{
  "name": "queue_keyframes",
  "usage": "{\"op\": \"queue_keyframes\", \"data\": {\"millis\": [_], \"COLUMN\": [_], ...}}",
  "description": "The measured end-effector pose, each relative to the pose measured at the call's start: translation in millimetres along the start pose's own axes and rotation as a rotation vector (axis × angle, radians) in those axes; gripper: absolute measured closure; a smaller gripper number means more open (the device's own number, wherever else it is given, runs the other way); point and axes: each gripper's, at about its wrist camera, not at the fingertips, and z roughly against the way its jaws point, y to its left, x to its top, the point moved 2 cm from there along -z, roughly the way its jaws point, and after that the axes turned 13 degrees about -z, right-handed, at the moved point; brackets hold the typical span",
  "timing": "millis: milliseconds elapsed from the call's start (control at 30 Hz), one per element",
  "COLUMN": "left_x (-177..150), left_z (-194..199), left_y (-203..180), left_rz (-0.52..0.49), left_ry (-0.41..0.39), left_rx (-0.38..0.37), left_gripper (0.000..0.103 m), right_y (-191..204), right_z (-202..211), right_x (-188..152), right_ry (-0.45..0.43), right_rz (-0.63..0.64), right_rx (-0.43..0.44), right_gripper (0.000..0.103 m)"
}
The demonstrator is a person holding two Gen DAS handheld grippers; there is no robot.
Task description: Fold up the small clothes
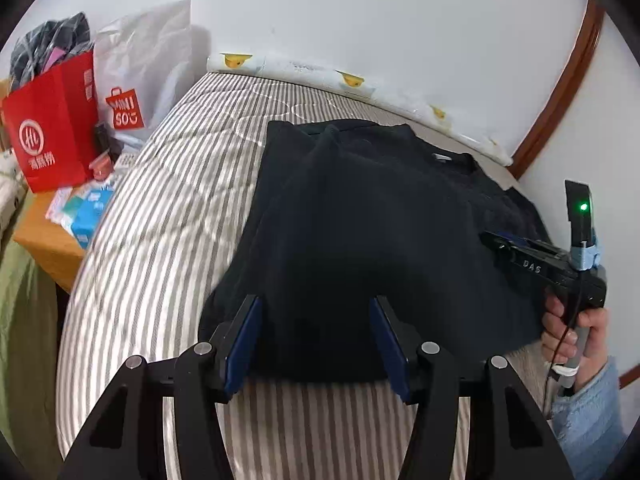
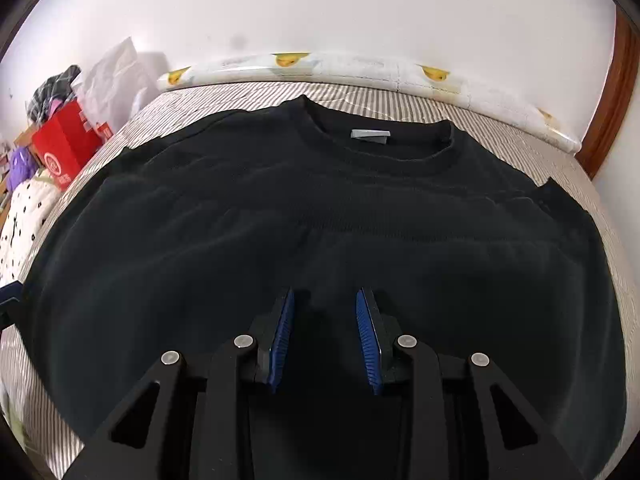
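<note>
A black sweater (image 1: 360, 220) lies spread flat on the striped bed (image 1: 160, 220), collar toward the wall. In the right wrist view the sweater (image 2: 320, 220) fills the middle, a grey label (image 2: 370, 135) showing inside its collar. My left gripper (image 1: 316, 304) hovers over the sweater's near hem, open, with only flat cloth below its blue pads. My right gripper (image 2: 325, 296) hangs over the sweater's lower middle with its pads apart and nothing pinched between them. In the left wrist view the right gripper (image 1: 490, 238) comes in from the right, held by a hand in a light blue sleeve (image 1: 588, 412).
A duck-print white bolster (image 1: 360, 84) lines the wall behind the bed. At the left a wooden nightstand (image 1: 44, 236) carries a red paper bag (image 1: 52, 136), a white shopping bag (image 1: 136, 80) and small packets. A brown wooden frame (image 1: 560, 92) runs along the right wall.
</note>
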Motion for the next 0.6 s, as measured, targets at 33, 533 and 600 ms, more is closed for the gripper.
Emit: {"op": "queue_keyframes", "data": {"millis": [33, 533, 600], "left_x": [-4.4, -49.8, -47.6], "left_z": [3.1, -2.9, -6.6], "left_y": [-0.1, 9.5, 11.3], "left_rz": [0.011, 0.188, 0.209], "left_ry": [-0.004, -0.061, -0.075], "left_rx": [-0.017, -0.090, -0.129], "left_gripper": [0.050, 0.050, 0.049], "right_y": [0.8, -5.4, -6.1], "right_z": [5.2, 57.4, 62.7], "right_x": [-4.9, -82.8, -88.8], "right_ry": [-0.003, -0.068, -0.074], "right_rz": [0.002, 0.007, 0.007], "right_rx": [0.005, -0.029, -0.032], "right_gripper": [0.071, 0.071, 0.071]}}
